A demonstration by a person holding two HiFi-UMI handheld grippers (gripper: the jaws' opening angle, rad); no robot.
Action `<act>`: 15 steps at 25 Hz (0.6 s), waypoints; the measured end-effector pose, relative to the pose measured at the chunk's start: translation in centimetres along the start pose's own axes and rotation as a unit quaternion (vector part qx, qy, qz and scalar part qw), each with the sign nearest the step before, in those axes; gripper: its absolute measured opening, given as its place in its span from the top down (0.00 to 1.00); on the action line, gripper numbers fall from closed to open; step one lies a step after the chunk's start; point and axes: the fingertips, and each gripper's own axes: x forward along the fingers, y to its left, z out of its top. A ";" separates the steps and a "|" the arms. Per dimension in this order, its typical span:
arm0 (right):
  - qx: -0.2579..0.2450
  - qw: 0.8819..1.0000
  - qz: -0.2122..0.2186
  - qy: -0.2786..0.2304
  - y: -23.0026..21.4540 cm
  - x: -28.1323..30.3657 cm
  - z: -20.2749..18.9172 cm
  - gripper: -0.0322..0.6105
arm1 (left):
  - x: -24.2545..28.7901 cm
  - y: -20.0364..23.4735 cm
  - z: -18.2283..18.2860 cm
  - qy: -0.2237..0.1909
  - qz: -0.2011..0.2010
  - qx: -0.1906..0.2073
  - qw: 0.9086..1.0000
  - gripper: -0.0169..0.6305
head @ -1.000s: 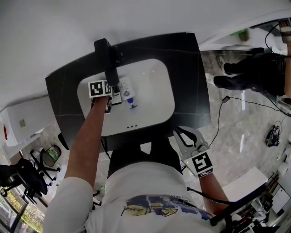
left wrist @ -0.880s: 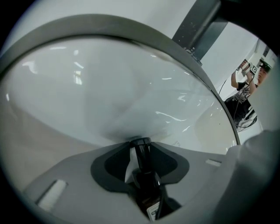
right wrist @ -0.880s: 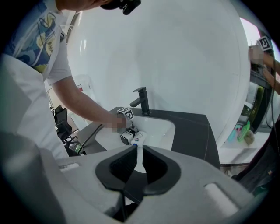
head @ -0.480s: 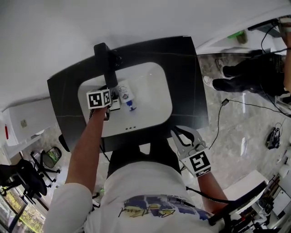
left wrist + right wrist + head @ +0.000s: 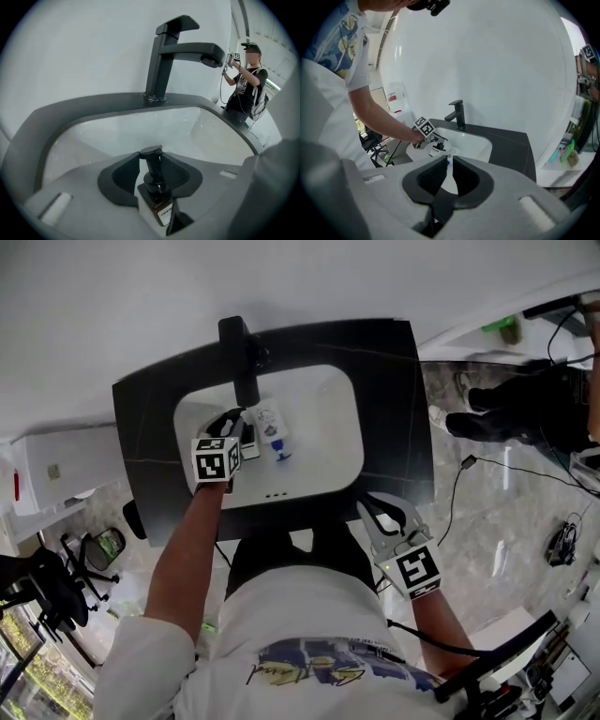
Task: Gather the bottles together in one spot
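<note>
Your left gripper [image 5: 236, 434] is over the left half of the white oval basin [image 5: 328, 427]. Its jaws have just been closing and now clamp a brown pump bottle with a black pump head [image 5: 157, 208]. In the left gripper view the pads sit on either side of the pump bottle's shoulder. The pump stem rises between the jaw tips and leans a little to the right. A pale label shows low on the brown body.

A white plastic bottle with a blue cap [image 5: 270, 423] lies on its side in the basin, just beside your left gripper. Its blue end points toward your body. It lies right below the spout of the matte black single-lever faucet [image 5: 242, 367]. Whether the pump bottle touches the white bottle, you cannot tell from any view.

Your right gripper [image 5: 447, 166] hangs at the near right corner of the black slab vanity top [image 5: 394, 399], well apart from both bottles. Its jaws are drawn together, with only a thin slit between the pads and nothing in it.

The basin is set into the vanity top, and the faucet stands at its far rim against a plain white wall.

A person in a dark cap and dark shirt [image 5: 246, 82] stands off to the right, arms raised
</note>
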 end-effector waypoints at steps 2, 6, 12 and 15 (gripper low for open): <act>-0.006 1.000 0.006 0.000 0.2 0.0 0.2 0.89 | -0.8 -0.2 0.1 -0.016 0.002 0.010 1.000 0.75; -0.011 1.000 0.017 0.003 0.5 -0.1 0.1 0.89 | -2.3 -0.4 0.2 -0.040 0.014 0.029 0.999 0.75; -0.025 0.999 0.033 0.008 0.4 0.1 0.2 0.89 | -3.5 -0.1 -0.5 -0.056 0.035 0.044 0.997 0.75; -0.040 0.998 0.042 0.012 0.5 0.2 0.6 0.89 | -3.7 -0.6 -0.7 -0.058 0.035 0.055 0.996 0.75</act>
